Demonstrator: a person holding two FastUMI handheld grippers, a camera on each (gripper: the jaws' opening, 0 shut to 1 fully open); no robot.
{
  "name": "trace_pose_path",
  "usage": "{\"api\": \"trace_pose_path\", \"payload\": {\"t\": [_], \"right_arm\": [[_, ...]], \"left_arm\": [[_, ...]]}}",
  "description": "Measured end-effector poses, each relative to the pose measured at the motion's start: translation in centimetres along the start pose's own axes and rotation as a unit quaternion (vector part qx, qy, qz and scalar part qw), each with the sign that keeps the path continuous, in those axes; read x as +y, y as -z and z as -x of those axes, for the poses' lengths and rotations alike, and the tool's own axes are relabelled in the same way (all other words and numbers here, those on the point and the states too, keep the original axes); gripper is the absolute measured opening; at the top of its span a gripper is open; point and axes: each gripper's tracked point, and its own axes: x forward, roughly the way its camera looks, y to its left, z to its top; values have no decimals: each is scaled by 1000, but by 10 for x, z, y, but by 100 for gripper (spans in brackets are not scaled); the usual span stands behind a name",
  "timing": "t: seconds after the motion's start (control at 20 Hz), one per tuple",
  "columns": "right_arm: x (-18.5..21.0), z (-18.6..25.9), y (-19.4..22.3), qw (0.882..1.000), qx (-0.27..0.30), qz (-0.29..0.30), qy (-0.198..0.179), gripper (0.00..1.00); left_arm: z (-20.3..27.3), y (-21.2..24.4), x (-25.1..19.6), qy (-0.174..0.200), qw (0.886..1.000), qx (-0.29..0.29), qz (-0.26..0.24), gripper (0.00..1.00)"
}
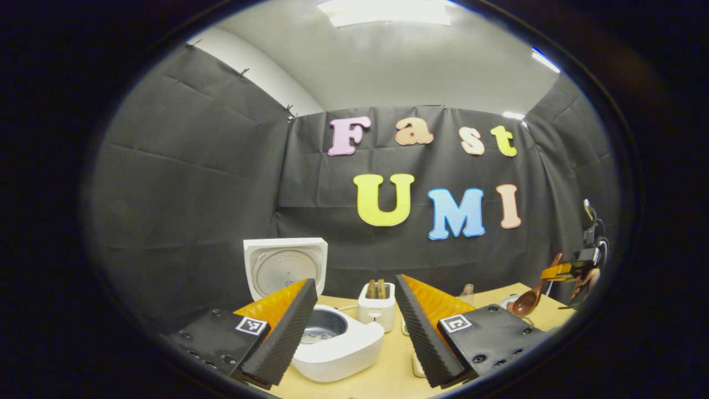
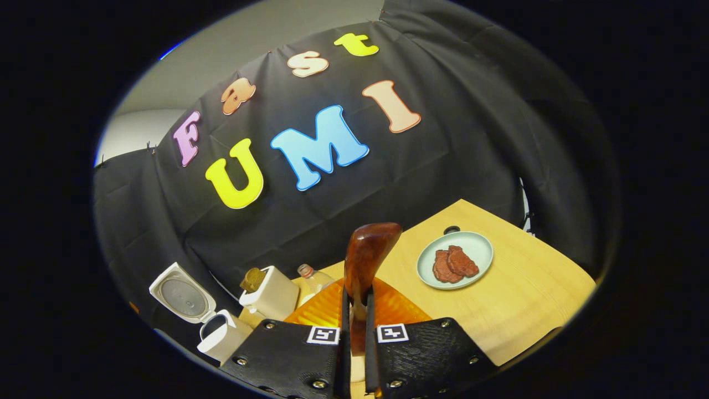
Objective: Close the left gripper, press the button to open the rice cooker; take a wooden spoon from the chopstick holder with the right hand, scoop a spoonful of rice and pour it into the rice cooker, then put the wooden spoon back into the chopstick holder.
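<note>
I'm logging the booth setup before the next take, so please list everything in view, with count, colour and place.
rice cooker: one, white, lid up, left part of the table.
chopstick holder: one, white, behind the cooker, with wooden handles standing in it.
bottle: one, clear, right of the holder.
plate: one, pale green, right part of the table, holding two dark red-brown pieces of food.
table: one, light wood.
wooden spoon: one, glossy brown, held above the table.
left tongs: open, in front of the cooker.
right tongs: shut on the spoon's handle.
</note>
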Motion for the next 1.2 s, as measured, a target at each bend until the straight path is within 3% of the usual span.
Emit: {"api": "trace_pose_path", "payload": {"t": [0.5,0.85,1.0,1.15,1.2], "right_arm": [[-49,-7,55,998,45,23,43,11],[-60,-14,84,996,76,2,51,10],[-60,4,89,995,88,9,48,13],[-60,8,78,996,71,21,52,21],[-62,12,71,996,60,30,58,42]], "left_arm": [[13,-1,-12,-4,1000,8,-23,98],[21,-4,-6,-19,999,6,-32,98],[20,-6,-3,-24,999,5,-28,97],[18,-6,-2,-25,999,2,-25,99],[16,-7,-1,-26,999,1,-25,96]]}}
